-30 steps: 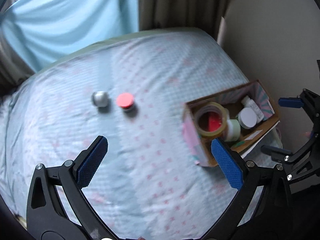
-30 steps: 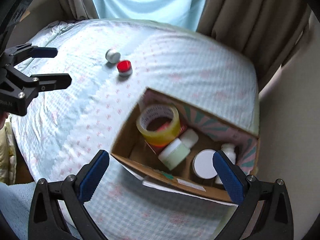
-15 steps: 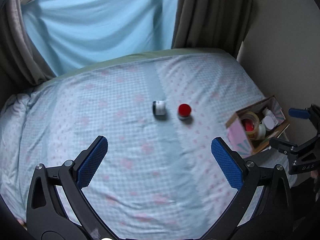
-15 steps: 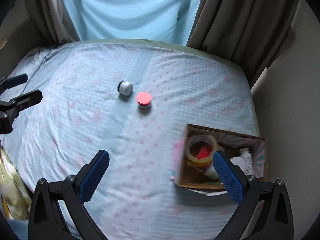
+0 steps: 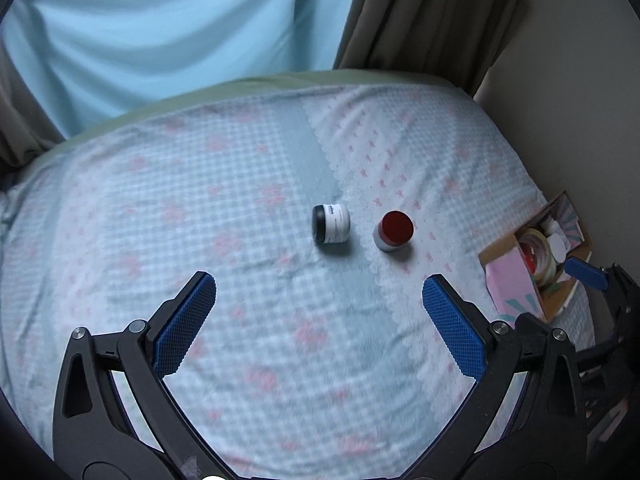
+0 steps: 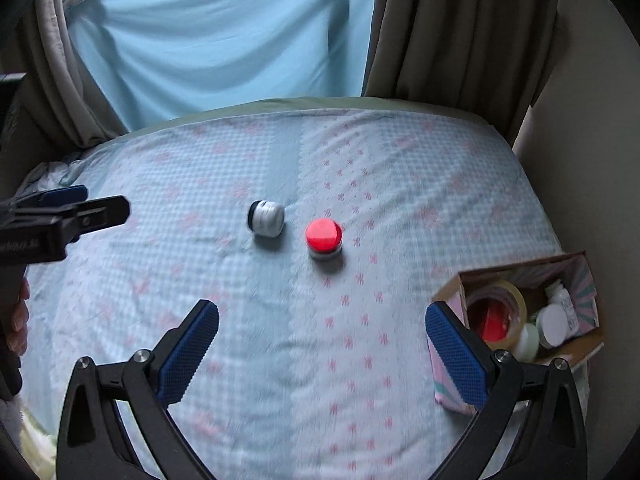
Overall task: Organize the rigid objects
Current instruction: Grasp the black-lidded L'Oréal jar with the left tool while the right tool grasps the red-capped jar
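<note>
A white jar with a black lid (image 5: 331, 224) lies on its side on the bed, and it also shows in the right wrist view (image 6: 266, 219). A red-lidded jar (image 5: 393, 231) stands upright just right of it, and it shows in the right wrist view too (image 6: 324, 238). A cardboard box (image 6: 520, 320) at the bed's right edge holds a tape roll (image 6: 496, 312) and white bottles; it also shows in the left wrist view (image 5: 536, 256). My left gripper (image 5: 320, 320) is open and empty, short of the jars. My right gripper (image 6: 322, 352) is open and empty, left of the box.
The bed (image 5: 240, 300) has a light blue checked cover with pink prints. A blue cloth (image 6: 224, 36) and brown curtains (image 6: 460, 24) hang behind it. A wall (image 5: 580, 80) runs along the right side. The left gripper shows at the left edge of the right wrist view (image 6: 60, 216).
Both grippers have drawn back from the box and swung toward the two jars, which now sit nearer and more central in both views. The jaws stay open.
</note>
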Demonstrator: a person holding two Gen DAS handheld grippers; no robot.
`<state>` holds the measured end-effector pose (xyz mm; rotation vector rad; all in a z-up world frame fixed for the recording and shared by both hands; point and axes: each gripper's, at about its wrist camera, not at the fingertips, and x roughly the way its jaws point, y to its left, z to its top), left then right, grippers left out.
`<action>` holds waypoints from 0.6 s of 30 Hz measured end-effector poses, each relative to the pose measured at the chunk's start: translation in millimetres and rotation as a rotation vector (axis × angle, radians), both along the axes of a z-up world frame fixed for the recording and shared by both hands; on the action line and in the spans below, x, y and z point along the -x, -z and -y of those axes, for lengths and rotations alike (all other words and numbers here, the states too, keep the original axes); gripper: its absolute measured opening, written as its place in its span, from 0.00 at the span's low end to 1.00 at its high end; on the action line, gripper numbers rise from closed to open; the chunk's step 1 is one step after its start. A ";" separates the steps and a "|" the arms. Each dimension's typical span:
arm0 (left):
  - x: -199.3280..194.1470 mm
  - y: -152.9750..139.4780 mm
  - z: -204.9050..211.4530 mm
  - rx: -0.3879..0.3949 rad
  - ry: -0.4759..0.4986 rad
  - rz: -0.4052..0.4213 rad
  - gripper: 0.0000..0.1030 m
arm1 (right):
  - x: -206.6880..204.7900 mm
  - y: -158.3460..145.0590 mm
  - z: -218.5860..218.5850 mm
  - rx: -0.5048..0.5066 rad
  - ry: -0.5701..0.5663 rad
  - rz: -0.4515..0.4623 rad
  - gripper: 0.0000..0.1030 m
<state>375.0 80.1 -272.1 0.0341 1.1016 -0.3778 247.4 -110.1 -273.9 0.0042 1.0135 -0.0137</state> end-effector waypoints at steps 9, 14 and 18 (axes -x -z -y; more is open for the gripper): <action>-65.9 105.7 47.0 -0.006 0.026 -0.086 0.96 | -64.2 84.5 18.6 0.017 -0.040 0.027 1.00; -86.0 160.8 65.0 0.000 0.020 -0.109 0.91 | -93.6 136.8 17.6 0.038 -0.116 0.025 0.91; -95.6 192.7 74.4 0.005 0.009 -0.118 0.84 | -116.3 175.6 11.4 0.044 -0.171 0.002 0.83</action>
